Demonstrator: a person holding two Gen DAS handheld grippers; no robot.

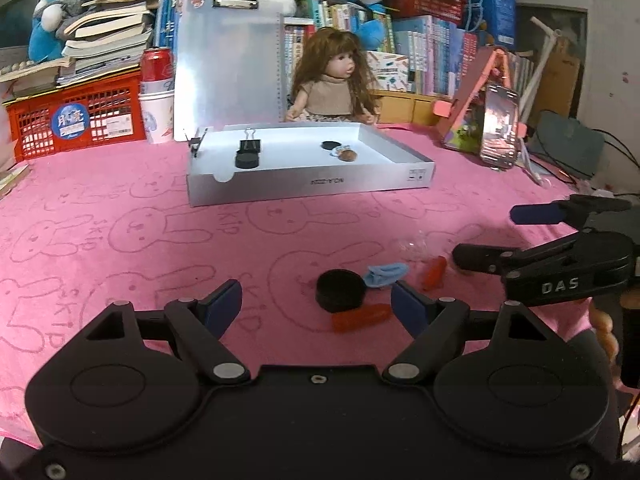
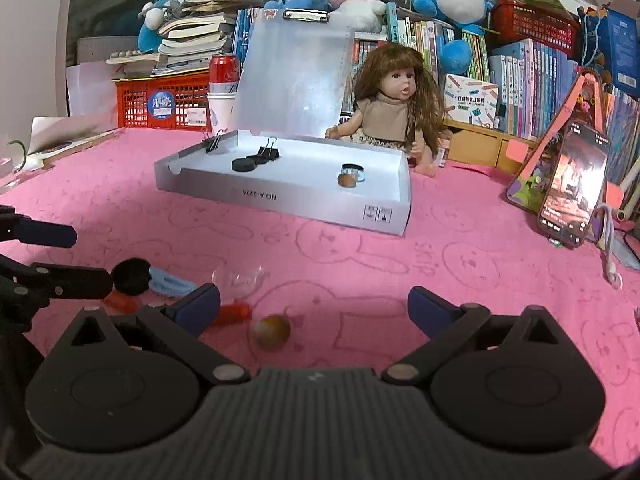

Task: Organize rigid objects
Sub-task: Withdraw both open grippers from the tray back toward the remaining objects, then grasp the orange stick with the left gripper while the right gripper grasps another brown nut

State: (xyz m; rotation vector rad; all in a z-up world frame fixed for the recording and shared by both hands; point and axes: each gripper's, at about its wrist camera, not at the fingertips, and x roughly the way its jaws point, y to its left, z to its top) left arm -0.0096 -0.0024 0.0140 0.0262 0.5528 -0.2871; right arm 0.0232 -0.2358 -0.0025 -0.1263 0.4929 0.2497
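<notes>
Your pink surface (image 1: pixel 120 208) carries the white box (image 1: pixel 312 190) at the far middle, lid propped up. From the left wrist view you see inside it a binder clip (image 1: pixel 251 145), a black disc (image 1: pixel 247 159) and a brown nut (image 1: pixel 347 155); the right wrist view adds a second clip (image 2: pixel 213 143) on the box's left wall and a small jar (image 2: pixel 353 171) beside the nut.

Your left claw (image 1: pixel 317 305) points down at the near loose pile, jaws wide apart and empty, with a black cap (image 1: pixel 340 290) lying between its pads. Just right of the cap are a blue piece (image 1: pixel 386 274) and two orange pieces (image 1: pixel 360 317), possibly soft; the picture is too blurred to tell.

Your right claw (image 2: pixel 314 309) is also spread wide and holds nothing. Only its own view shows a brown ball (image 2: pixel 271 332) lying on the cloth between its fingers, and a clear plastic dome (image 2: pixel 239 278) just beyond.
</notes>
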